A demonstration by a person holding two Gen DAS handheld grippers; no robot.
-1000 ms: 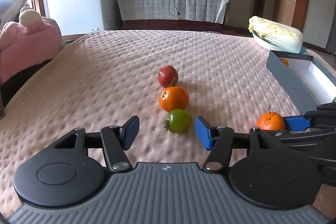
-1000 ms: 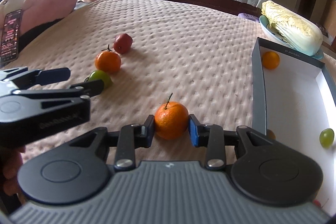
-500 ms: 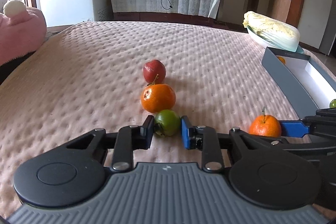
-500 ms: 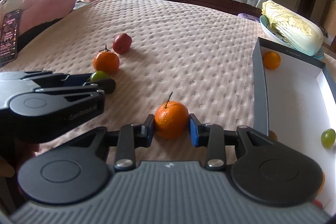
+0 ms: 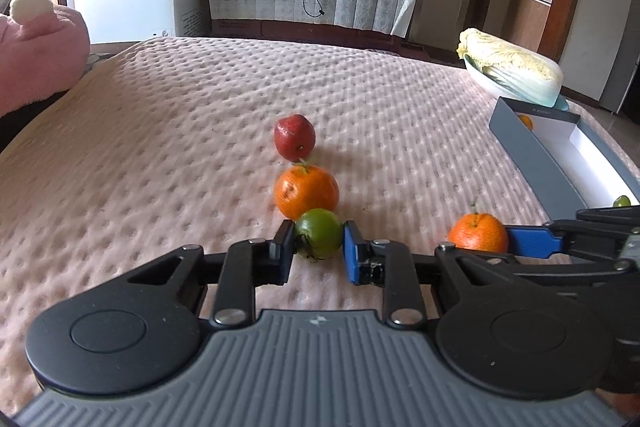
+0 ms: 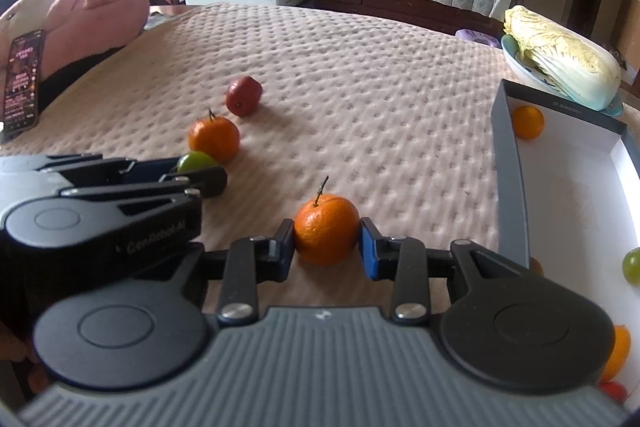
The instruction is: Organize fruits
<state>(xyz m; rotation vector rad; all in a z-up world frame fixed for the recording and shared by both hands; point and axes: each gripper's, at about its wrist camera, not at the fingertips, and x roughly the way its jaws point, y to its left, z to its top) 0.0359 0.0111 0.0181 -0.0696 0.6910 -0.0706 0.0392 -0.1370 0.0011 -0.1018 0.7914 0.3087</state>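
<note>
My left gripper (image 5: 318,247) is shut on a small green fruit (image 5: 319,236) that rests on the pink bedspread. Just beyond it lie an orange tangerine (image 5: 306,191) and a red fruit (image 5: 294,137), in a line. My right gripper (image 6: 326,245) is shut on a stemmed tangerine (image 6: 327,229), also low on the bedspread; the left wrist view shows that tangerine (image 5: 478,233) at its right. The right wrist view shows the left gripper (image 6: 200,173) with the green fruit (image 6: 196,161) at its tips.
A grey box with a white inside (image 6: 510,187) lies at the right, holding an orange fruit (image 6: 528,123), a green fruit (image 6: 632,265) and more fruit at the lower right. A cabbage in a dish (image 6: 560,67) sits behind it. A pink plush toy (image 6: 96,15) and phone (image 6: 22,83) are left.
The left gripper moved forward around the green fruit and shut on it. The right gripper kept still, shut on its tangerine.
</note>
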